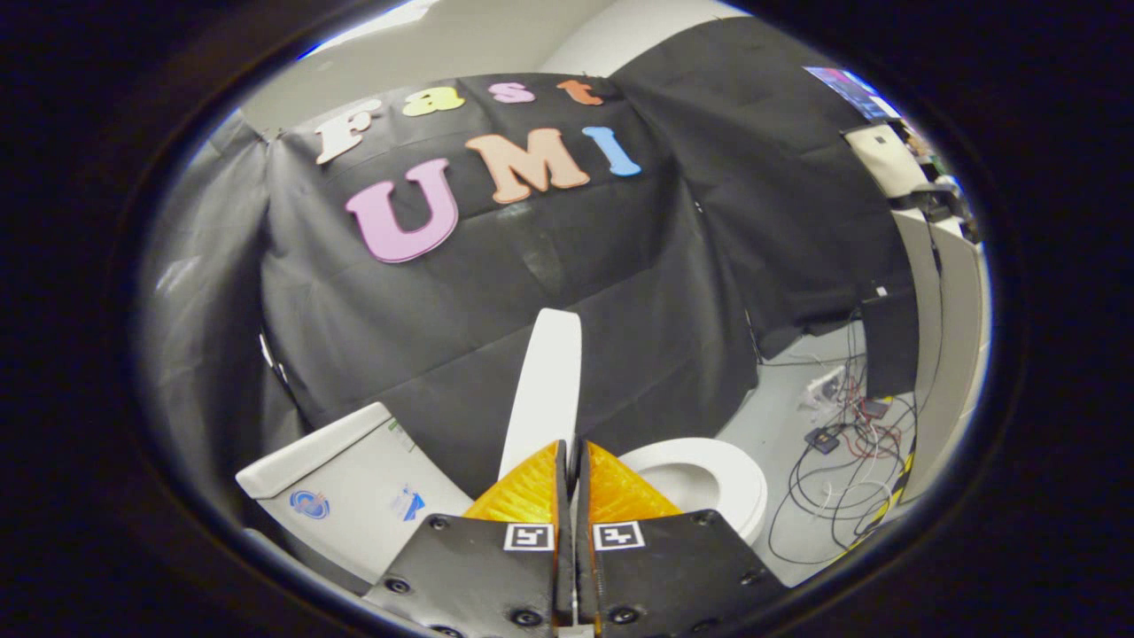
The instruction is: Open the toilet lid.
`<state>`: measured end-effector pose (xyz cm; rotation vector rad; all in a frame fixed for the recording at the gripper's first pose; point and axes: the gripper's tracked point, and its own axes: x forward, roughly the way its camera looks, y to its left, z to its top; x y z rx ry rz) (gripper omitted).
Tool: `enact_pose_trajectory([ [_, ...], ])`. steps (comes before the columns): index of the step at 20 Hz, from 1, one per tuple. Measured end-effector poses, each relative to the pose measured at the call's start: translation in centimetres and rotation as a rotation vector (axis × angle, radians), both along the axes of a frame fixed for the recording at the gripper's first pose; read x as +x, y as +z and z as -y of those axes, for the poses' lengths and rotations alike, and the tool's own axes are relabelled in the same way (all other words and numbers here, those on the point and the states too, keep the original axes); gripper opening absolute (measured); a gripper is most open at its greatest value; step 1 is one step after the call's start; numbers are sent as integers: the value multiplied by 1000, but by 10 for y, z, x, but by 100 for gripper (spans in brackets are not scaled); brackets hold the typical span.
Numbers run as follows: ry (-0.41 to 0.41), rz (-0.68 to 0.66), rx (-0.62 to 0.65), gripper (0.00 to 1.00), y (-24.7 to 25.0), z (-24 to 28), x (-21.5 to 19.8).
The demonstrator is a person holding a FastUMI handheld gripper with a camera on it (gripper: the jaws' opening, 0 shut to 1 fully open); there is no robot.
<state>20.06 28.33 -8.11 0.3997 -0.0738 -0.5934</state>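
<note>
Between your tongs [568,456] sits the toilet lid [545,390], seen edge-on: a narrow white blade rising straight up from the fingertips toward the booth wall [549,266]. Both fingers [530,492] are closed in on its lower edge with only a thin slit between them, so the tongs are clenched on the toilet lid. The lid stands nearly upright, tilted a touch to the right at its top.

Just right of the tongs, and partly hidden behind the right finger, you have the toilet seat [718,483], a white ring lying flat over the bowl, exposed with the lid up off it.

Left of the tongs is the tank [354,487], a white box with a flat top cover and two blue marks on its face. It sits close to the left finger; I cannot tell whether they touch.

Beyond the lid, the black cloth wall runs across the whole background, creased, with a seam down its middle.

Further right of the seat, on the pale floor [780,425], there is a tangle of cables [842,470], black and red, with a couple of small dark boxes among them. Past those stands a pale panel [952,337], upright, well apart from the toilet.
</note>
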Motion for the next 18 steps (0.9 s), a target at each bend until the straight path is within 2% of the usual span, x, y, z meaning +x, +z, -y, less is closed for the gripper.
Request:
enact_pose_trajectory([
  [4,66,-13,-82,3,29,-31,19],
  [8,177,-27,-187,5,56,-72,46],
  [18,411,42,-259,5,79,-164,96],
])
